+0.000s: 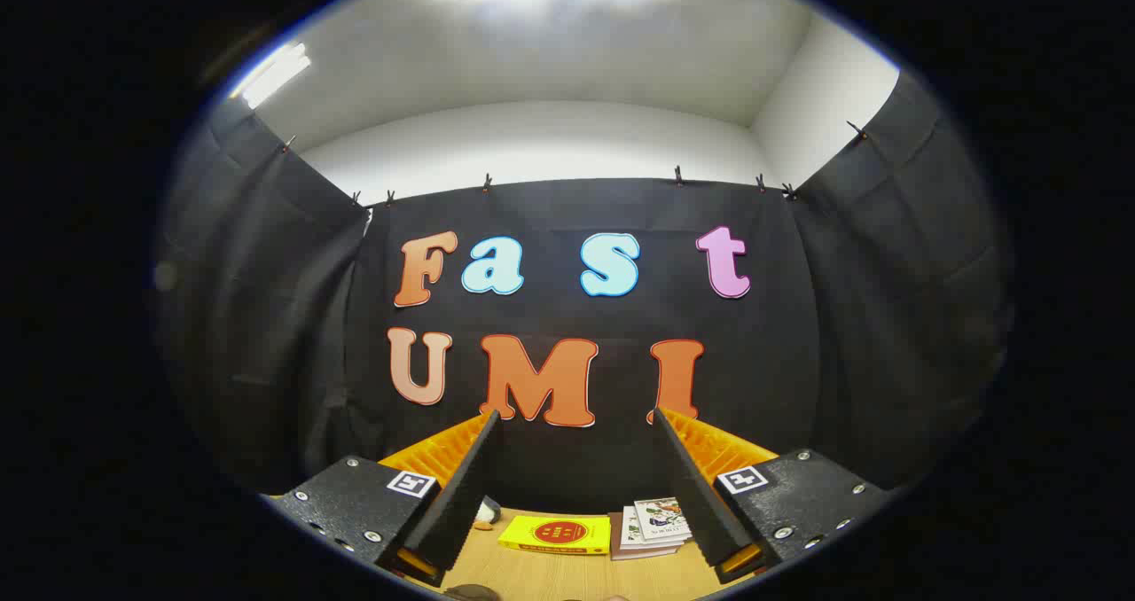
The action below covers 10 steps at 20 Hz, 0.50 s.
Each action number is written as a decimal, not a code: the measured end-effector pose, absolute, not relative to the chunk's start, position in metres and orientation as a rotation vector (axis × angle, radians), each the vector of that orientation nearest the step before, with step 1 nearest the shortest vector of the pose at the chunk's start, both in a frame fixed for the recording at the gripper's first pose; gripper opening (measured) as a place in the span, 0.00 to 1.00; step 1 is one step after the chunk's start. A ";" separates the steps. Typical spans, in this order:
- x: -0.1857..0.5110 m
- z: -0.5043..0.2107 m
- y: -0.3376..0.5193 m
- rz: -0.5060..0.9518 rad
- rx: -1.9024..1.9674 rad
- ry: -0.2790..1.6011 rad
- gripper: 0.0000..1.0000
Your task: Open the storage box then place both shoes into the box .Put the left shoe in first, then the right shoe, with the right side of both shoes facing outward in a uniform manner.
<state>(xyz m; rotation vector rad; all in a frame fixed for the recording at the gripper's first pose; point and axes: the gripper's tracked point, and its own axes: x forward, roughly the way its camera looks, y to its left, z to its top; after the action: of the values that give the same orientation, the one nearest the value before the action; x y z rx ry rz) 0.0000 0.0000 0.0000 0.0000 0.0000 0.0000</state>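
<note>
Wooden table (532, 574) carries a yellow book (556, 534) beyond the spread, empty claw (576, 424).

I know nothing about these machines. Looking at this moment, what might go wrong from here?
1. The gripper is open, holds nothing and points at the booth wall rather than down at the wooden table, so the work surface is hard to judge.
2. A yellow book and a stack of booklets lie just beyond the fingers; a low sweep forward might knock them.
</note>
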 end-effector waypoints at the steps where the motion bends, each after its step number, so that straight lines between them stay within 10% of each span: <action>1: -0.001 0.000 0.000 0.001 0.000 0.005 0.99; 10: 0.001 0.004 0.021 0.044 -0.014 0.013 0.99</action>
<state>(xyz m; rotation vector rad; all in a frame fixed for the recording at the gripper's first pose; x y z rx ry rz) 0.0008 0.0210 0.0039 -0.0141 0.0126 0.0440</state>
